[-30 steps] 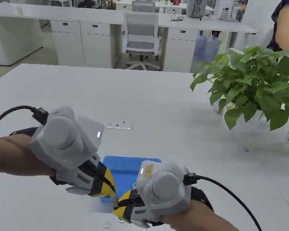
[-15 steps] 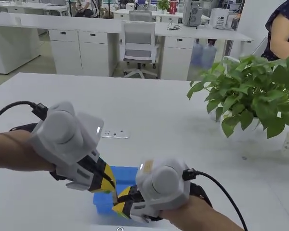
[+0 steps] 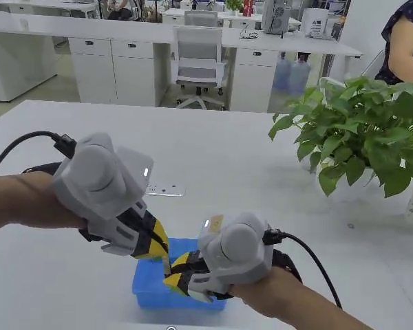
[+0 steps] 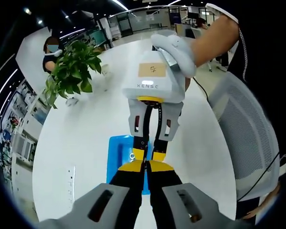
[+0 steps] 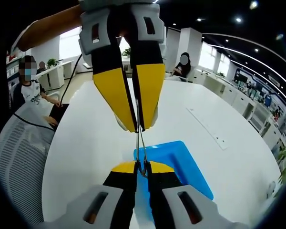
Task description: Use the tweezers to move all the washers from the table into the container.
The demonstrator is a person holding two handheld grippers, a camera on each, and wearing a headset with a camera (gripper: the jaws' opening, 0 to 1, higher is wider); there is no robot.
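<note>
The blue container lies on the white table at the near edge of the head view. Over it my two grippers meet tip to tip. The left gripper comes in from the left and the right gripper from the right. Both are shut on the thin metal tweezers, which run from the left gripper's yellow jaws down into the right gripper's jaws. The left gripper faces the right gripper above the container. One washer lies on the table in front of the container.
A potted green plant stands at the right of the table. A small white strip lies beyond the container. Cables trail from both grippers. Desks, an office chair and a person are beyond the far edge.
The camera has tilted up, so the near table edge has slid down out of the picture. Both grippers, still joined at the tweezers, have moved from the container's near edge to over its inside.
</note>
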